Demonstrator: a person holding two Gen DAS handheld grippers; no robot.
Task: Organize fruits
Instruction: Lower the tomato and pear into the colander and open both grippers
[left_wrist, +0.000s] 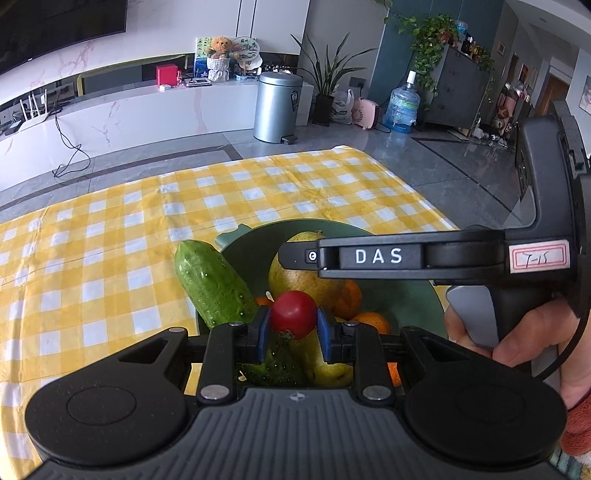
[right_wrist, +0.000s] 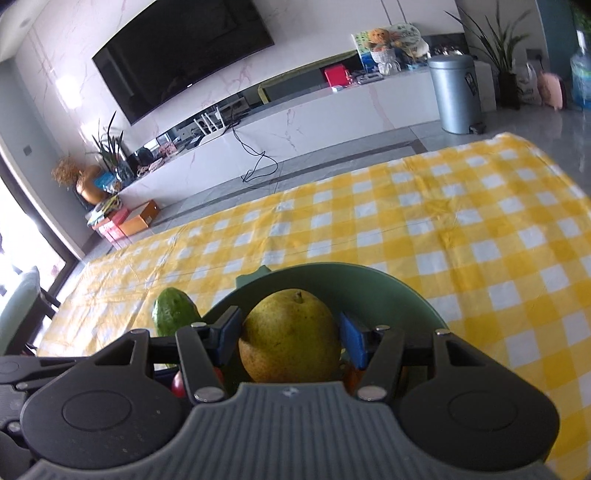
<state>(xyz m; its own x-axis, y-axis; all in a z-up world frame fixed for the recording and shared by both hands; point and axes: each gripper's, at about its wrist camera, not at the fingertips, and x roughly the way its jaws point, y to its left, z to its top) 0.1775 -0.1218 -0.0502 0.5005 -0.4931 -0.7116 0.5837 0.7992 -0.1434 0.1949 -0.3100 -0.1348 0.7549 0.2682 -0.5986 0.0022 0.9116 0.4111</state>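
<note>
1. Closest up is the left gripper (left_wrist: 293, 326), blue pads clamped on a small smooth red tomato (left_wrist: 294, 314) right over the bowl.
2. Table's covered in a yellow-and-white checked cloth (left_wrist: 110, 236), a bit creased. Behind it: glossy grey tile floor, a long white marble-look cabinet (left_wrist: 147, 107), a brushed-metal pedal bin (left_wrist: 277, 107), potted plants and a blue water jug (left_wrist: 402, 105) further right. A big dark TV (right_wrist: 184, 55) hangs on the wall.
3. Bumpy green cucumber (left_wrist: 212, 284) leans on the left rim of the bowl, one end sticking out over the cloth.
4. Round matte green bowl (right_wrist: 369, 284) holds a speckled yellow-green pear (right_wrist: 290, 336), plus oranges (left_wrist: 371, 321) lower down.
5. Right gripper (right_wrist: 290, 338) has its jaws about half spread on either side of the pear; can't tell if the pads actually press on it.
</note>
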